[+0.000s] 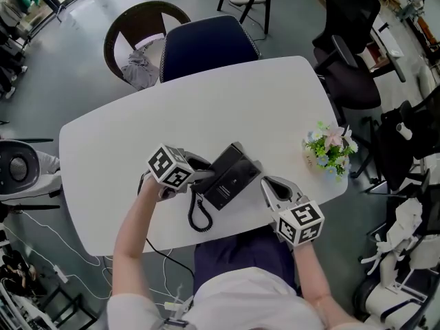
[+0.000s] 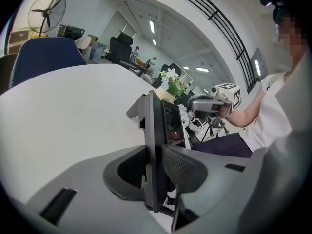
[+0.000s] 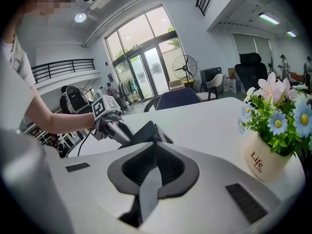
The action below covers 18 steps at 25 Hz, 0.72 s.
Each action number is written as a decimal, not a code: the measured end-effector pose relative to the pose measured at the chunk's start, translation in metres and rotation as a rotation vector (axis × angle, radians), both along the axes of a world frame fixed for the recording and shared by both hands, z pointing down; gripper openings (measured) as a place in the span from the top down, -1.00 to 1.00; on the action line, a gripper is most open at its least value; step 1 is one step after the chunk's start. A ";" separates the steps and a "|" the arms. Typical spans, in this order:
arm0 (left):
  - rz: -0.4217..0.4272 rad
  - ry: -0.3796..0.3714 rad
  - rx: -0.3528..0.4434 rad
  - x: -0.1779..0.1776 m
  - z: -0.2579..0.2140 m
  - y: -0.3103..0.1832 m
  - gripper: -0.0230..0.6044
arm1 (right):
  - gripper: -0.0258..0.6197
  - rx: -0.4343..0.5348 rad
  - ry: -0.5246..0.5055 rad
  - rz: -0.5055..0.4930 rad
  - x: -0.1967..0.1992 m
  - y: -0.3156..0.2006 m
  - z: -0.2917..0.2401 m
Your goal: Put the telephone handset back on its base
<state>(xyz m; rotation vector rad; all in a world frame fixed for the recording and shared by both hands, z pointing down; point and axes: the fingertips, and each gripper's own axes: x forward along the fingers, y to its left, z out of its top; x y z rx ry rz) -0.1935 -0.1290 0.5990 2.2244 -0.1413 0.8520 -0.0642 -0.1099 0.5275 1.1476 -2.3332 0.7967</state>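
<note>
A black desk telephone [image 1: 235, 179] lies slantwise in the middle of the white table [image 1: 275, 102]. Its coiled cord [image 1: 199, 215] loops toward the near edge. My left gripper [image 1: 205, 177] is at the phone's left side, where the handset [image 1: 218, 163] lies. In the left gripper view both pads press a thin black slab, the handset [image 2: 154, 130] seen edge-on. I cannot tell whether it sits in its cradle. My right gripper [image 1: 267, 183] hovers just right of the phone, jaws together with nothing between them. The right gripper view shows the phone [image 3: 148, 129] and the left gripper [image 3: 109, 120] beyond.
A white pot of flowers [image 1: 328, 150] stands near the table's right edge, close to the right gripper. A blue chair [image 1: 206, 47] is tucked in at the far side, with a brown chair [image 1: 137, 40] behind it. Black office chairs [image 1: 350, 60] stand to the right.
</note>
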 end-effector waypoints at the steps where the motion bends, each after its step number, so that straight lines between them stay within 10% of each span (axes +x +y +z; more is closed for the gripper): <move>1: -0.001 0.011 -0.007 0.001 0.000 0.001 0.58 | 0.79 0.000 0.000 -0.003 -0.001 0.000 0.000; 18: -0.016 0.380 -0.167 -0.003 -0.018 0.002 0.68 | 0.79 -0.016 0.013 -0.032 -0.011 0.004 0.002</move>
